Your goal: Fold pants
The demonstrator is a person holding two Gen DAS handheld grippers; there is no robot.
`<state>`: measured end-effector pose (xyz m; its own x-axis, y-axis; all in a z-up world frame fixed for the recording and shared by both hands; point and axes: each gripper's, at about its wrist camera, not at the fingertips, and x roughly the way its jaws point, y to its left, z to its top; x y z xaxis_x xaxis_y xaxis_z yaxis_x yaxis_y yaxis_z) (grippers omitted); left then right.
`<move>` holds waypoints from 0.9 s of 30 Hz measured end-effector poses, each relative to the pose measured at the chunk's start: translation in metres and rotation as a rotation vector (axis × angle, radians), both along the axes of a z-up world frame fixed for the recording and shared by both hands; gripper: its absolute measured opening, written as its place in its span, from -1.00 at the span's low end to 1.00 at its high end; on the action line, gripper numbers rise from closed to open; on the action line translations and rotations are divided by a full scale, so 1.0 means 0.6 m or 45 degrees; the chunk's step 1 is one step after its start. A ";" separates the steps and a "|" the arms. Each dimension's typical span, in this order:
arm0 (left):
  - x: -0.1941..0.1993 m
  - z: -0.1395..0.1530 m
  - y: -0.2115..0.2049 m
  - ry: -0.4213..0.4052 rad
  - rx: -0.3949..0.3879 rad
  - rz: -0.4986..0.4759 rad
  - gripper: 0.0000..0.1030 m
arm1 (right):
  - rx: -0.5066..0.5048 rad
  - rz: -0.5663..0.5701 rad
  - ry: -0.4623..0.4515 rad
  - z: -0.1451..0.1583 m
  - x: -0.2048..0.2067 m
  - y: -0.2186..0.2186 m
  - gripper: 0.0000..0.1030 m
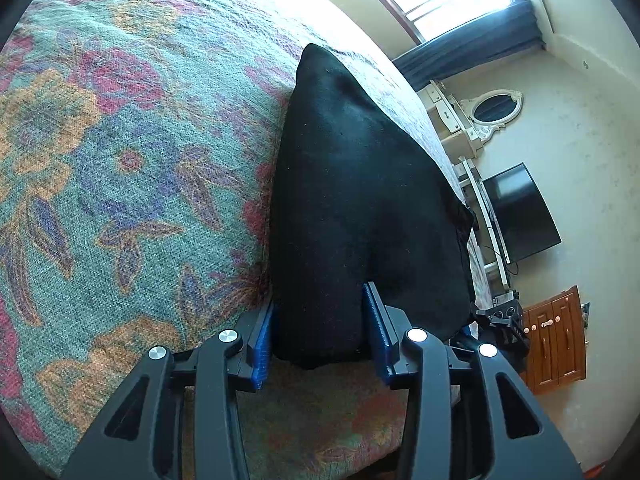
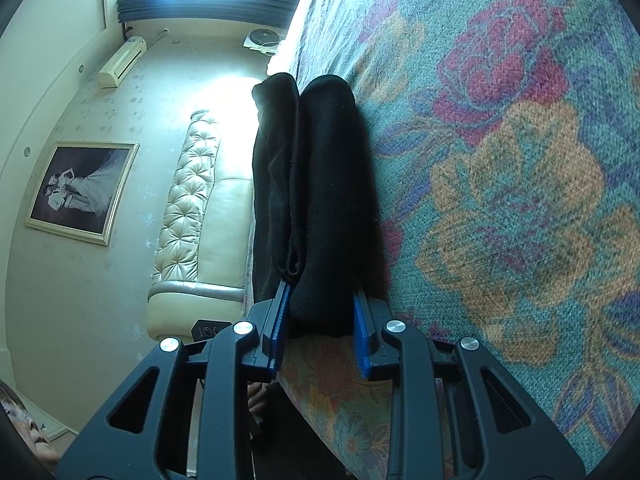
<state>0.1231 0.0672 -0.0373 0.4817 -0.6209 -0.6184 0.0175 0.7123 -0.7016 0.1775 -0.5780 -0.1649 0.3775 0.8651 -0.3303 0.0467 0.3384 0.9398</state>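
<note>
Blue-padded fingers point(image 1: 378, 328) of the left gripper point(image 1: 320, 332) stand on either side of a thick edge of the black pants point(image 1: 360, 200), pressing on the cloth and gripping it. The right gripper point(image 2: 318, 320) does the same at its end: its fingers point(image 2: 362, 330) clamp a rounded fold of the pants point(image 2: 328, 184), with a second layer of cloth lying just beside it on the left. The pants lie bunched on the bed point(image 1: 120, 160), on a floral cover, near its edge. Beyond the bed, the left view shows a TV point(image 1: 520, 216), an oval mirror point(image 1: 492, 110) and a wooden cabinet point(image 1: 556, 344). The right view shows a tufted headboard point(image 2: 192, 200) and a framed photo point(image 2: 80, 192) on the wall.
</note>
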 end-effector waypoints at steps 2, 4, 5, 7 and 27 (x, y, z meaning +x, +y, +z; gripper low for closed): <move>0.001 0.000 0.001 0.001 -0.001 -0.002 -0.17 | 0.006 0.002 0.001 -0.001 0.001 -0.002 -0.47; 0.001 0.000 0.001 0.001 -0.003 -0.002 -0.15 | 0.012 0.003 0.003 -0.002 0.001 -0.004 -0.47; 0.001 0.000 0.001 0.000 -0.004 -0.002 -0.15 | 0.020 0.003 0.004 -0.005 0.002 -0.008 -0.47; 0.002 -0.001 0.002 0.002 -0.014 -0.002 -0.13 | 0.035 0.000 0.009 -0.008 0.004 -0.013 -0.47; 0.003 0.028 -0.064 -0.087 0.215 -0.132 0.49 | 0.124 -0.005 0.022 -0.016 -0.002 -0.041 -0.25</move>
<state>0.1249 0.0286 -0.0207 0.4651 -0.5592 -0.6863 0.1398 0.8119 -0.5669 0.1761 -0.6026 -0.1744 0.3761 0.8919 -0.2510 0.0640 0.2452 0.9673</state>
